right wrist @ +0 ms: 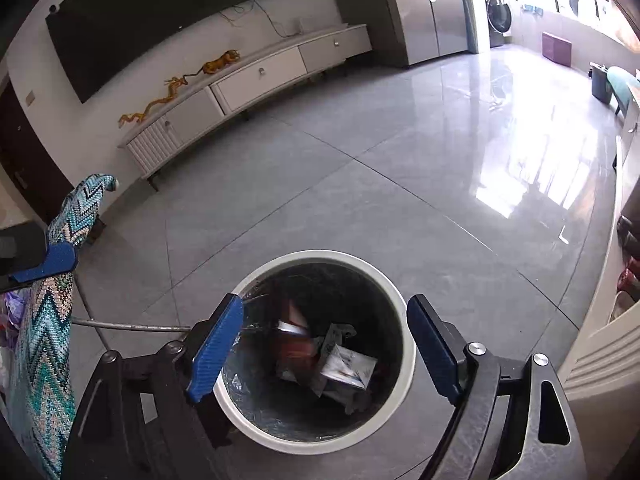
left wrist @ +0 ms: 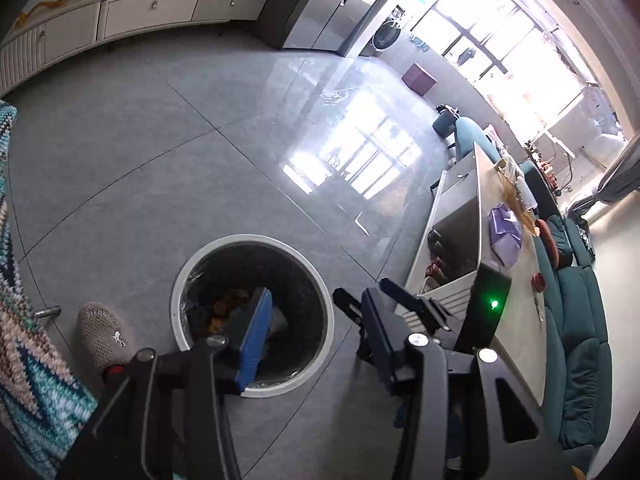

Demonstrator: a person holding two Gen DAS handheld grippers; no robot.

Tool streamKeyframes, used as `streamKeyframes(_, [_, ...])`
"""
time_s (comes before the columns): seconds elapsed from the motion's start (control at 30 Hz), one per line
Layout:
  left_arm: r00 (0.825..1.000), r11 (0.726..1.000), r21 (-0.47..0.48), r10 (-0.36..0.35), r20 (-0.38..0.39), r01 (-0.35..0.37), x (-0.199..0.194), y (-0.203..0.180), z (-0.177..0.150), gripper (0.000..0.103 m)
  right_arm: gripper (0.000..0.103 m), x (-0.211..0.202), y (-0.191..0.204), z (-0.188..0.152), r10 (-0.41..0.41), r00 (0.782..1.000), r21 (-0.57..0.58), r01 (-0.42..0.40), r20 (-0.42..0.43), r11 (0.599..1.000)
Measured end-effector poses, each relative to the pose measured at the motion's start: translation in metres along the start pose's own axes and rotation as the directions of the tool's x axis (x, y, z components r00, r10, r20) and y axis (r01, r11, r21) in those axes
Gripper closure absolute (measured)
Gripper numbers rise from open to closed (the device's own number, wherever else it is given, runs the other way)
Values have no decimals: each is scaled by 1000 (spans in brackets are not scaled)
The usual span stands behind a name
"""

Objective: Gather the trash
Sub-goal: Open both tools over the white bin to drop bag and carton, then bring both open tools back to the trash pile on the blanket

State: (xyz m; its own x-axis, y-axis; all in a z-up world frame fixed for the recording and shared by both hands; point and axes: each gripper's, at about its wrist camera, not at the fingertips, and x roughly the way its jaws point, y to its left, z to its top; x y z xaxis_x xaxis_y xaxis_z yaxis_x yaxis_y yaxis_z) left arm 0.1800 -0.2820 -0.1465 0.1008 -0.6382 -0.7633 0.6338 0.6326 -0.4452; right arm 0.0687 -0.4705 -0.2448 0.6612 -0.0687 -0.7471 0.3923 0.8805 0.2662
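Grey glossy tiled floor (right wrist: 360, 168) is filling the room, throwing back window glare. Long white low cabinet with drawers (right wrist: 256, 76) is standing along the far wall under a dark wall screen (right wrist: 160, 16). Pale-topped table (left wrist: 516, 280) is running beside a teal sofa (left wrist: 580, 320). Round white-rimmed bin with black liner (right wrist: 404, 320) is sitting on the floor, holding crumpled paper and wrapper trash (right wrist: 340, 360). Right hand-held gripper (right wrist: 324, 344) is hanging above the bin mouth, jaws wide, nothing between them. Left hand-held gripper (left wrist: 316, 328) is hanging over the bin's near rim, jaws partly apart, nothing gripped.
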Motion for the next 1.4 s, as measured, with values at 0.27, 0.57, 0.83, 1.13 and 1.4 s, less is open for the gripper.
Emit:
streamKeyframes(0.27, [988,992,55,104,117,-111,-54,-12,-17,58,1,-34,24,-1,-12,997,-32,15,76,999])
streamKeyframes(0.57, [893,960,18,254,371,-280,-154,-15,-46,58,0,-113,93,6,73,972,-144,-41,225,989])
streamKeyframes(0.83, [760,908,-104,398,514,-405,-258,13,-87,58,0,-194,174,11,162,914,-282,-55,372,958])
streamKeyframes(1.13, [583,806,-270,573,575,-526,-358,49,-140,58,0,-247,235,-2,263,864,-384,-89,429,919])
streamKeyframes(1.4, [476,743,-431,664,577,-513,-420,89,-191,57,0,-284,265,-13,299,814,-411,-82,498,908])
